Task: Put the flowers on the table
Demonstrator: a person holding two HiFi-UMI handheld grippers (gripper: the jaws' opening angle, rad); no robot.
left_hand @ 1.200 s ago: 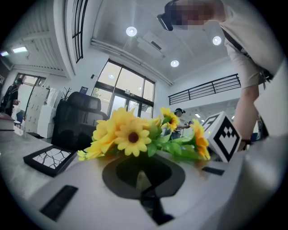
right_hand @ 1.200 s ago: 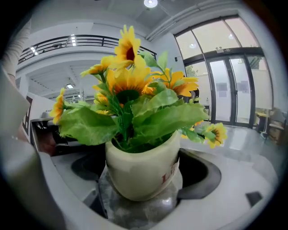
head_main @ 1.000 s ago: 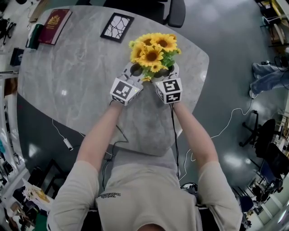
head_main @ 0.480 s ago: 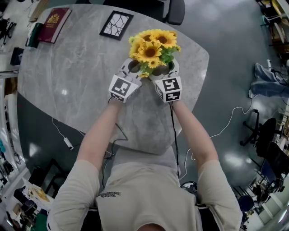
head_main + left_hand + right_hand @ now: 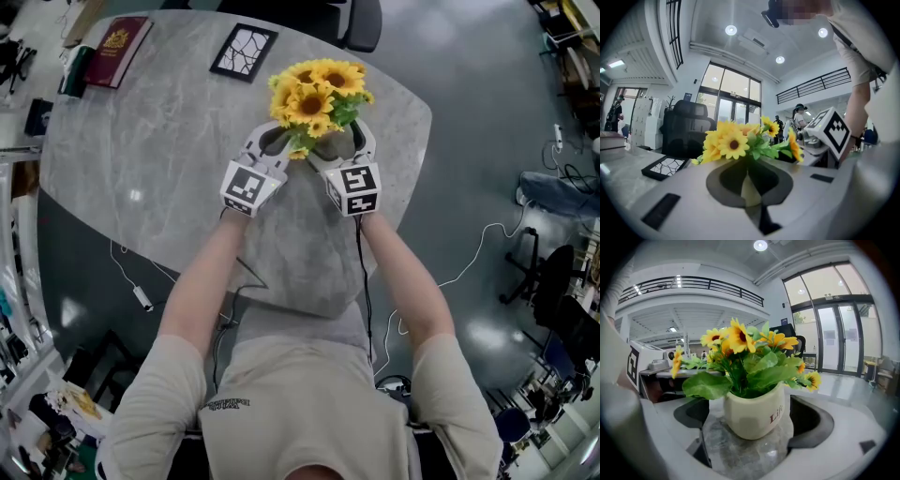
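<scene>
Pot (image 5: 752,414) of flowers (image 5: 317,94) now rests on table (image 5: 159,141). Right gripper (image 5: 340,143) jaws spread, flanking pot, no contact. Left gripper (image 5: 274,141) jaws nearly together, empty. Both have eased back. Placement looks complete; withdraw your hands.

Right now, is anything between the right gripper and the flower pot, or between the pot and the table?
Nothing visible. The flower pot stands directly between the open jaws of the right gripper, with no other object in the gap, and it appears to sit straight on the table.
</scene>
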